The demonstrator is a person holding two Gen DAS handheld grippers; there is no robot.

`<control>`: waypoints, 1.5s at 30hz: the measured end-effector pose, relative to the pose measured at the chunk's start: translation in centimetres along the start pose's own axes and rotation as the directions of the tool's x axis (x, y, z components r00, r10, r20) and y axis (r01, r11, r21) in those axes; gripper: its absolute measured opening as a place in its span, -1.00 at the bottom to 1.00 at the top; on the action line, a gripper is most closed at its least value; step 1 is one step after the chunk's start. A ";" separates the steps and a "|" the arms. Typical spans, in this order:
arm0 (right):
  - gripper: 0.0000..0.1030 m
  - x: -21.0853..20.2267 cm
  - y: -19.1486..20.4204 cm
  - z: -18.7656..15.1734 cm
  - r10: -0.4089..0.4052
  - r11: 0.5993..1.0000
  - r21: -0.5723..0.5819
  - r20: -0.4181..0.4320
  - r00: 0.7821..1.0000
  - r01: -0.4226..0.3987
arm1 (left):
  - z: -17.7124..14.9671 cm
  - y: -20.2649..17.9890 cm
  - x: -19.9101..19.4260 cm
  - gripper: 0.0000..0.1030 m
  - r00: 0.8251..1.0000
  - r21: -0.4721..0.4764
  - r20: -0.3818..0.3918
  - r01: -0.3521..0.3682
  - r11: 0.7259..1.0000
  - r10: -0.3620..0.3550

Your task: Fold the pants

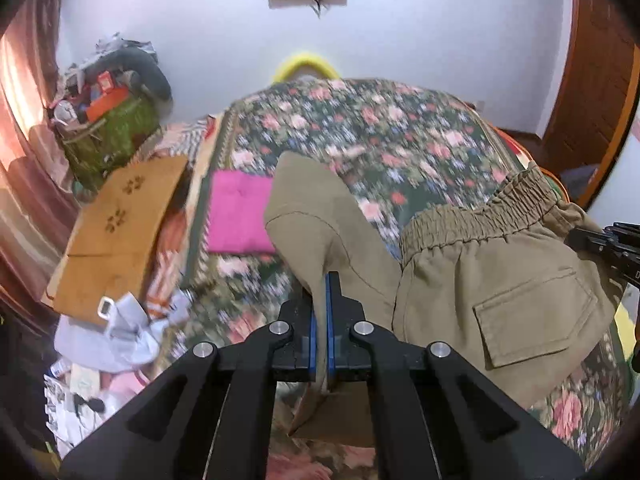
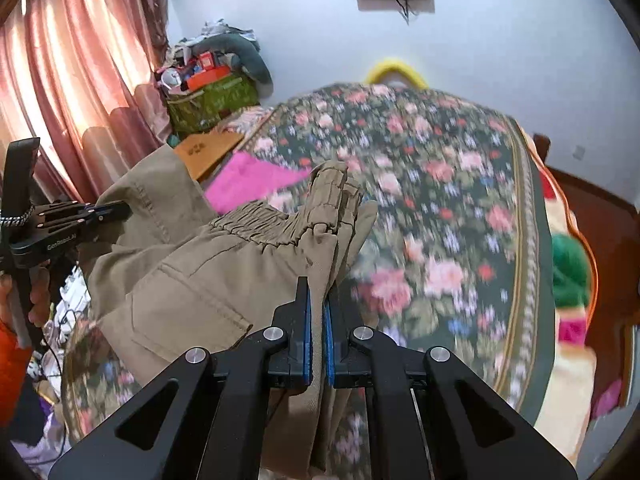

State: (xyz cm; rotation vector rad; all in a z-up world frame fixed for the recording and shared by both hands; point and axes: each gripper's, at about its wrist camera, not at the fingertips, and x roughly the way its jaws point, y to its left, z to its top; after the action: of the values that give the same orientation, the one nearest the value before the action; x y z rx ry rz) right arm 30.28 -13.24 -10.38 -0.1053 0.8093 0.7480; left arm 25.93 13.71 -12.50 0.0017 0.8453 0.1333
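pants (image 1: 500, 280) khaki, raised off floral bedspread (image 1: 360, 132); pinched in left gripper (image 1: 320, 284) at hem, in right gripper (image 2: 317, 292) at waistband, both clamped tight.

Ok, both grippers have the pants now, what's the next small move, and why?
Probably carry the pants toward the far side of the bedspread: the left gripper and right gripper are shut on fabric, which hangs bunched above it.
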 end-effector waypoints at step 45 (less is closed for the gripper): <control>-0.76 23.7 2.2 11.1 -0.025 0.996 -0.086 -0.067 0.997 0.019 | 6.2 16.5 28.3 -0.86 0.958 -0.181 -0.217 -0.226 0.957 0.185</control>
State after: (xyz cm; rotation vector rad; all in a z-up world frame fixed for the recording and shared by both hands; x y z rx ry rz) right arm 46.48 5.75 -18.54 -0.2170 0.8398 0.7617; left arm 47.17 33.73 -28.61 -0.1185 1.0268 0.4231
